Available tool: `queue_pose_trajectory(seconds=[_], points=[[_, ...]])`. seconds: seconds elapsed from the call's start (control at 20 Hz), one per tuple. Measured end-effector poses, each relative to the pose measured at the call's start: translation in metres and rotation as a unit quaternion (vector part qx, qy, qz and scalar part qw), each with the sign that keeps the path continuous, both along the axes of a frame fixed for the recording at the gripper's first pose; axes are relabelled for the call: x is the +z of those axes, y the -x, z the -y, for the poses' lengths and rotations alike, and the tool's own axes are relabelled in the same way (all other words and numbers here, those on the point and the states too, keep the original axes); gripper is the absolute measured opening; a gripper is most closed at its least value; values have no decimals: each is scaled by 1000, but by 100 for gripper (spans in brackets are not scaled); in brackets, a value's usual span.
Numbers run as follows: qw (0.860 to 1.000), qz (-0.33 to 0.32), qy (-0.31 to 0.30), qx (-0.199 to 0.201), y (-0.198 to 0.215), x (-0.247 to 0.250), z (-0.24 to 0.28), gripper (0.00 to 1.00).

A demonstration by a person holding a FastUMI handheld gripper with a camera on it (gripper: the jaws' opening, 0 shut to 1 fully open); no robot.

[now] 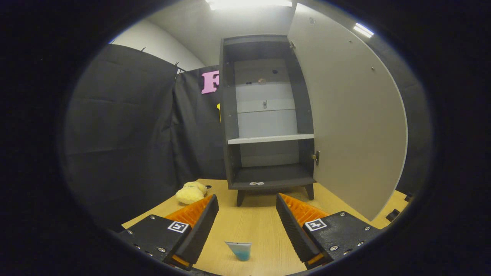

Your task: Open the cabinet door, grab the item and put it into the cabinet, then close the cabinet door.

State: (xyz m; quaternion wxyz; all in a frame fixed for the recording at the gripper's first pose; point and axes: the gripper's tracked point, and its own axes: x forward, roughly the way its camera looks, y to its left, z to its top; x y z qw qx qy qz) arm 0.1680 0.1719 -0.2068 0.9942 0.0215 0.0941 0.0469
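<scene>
While the hand-held gripper [247, 209] hangs low over the wooden worktop [253, 226], its two fingers [203, 226] stand wide apart and grasp nothing. Between them, close in and nearer the camera than their tips, sits a small clear cup [238, 250] with blue contents, resting on the worktop and touching neither finger.

Straight ahead, beyond the fingertips, a dark cabinet [228, 126] stands on short legs on the worktop. Its door [345, 115], pale on the inner face, is swung fully open to the right of the hand-held gripper, hinged on the cabinet's right side. Inside, a light shelf [270, 139] divides the cabinet into an upper and a lower compartment; the back panel is pale. On the front edge of the cabinet's floor lies a small whitish object [256, 183], too small to identify.

Ahead and to the left of the left finger, near the cabinet's left leg, a yellow plush toy [190, 193] lies on the worktop, outside the cabinet and apart from the fingers. Black cloth walls [126, 134] close the booth to the left and behind the cabinet.
</scene>
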Motion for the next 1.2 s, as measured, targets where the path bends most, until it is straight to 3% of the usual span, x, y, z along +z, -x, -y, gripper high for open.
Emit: queue_pose_trajectory(seconds=[0.5,0.85,1.05,1.2], points=[[994,-112,13,9,11,-104,-26,94],[983,-184,20,-15,19,-159,-19,94],[976,-218,13,-27,22,-181,-15,83],[976,-215,30,-23,17,-182,-15,57]])
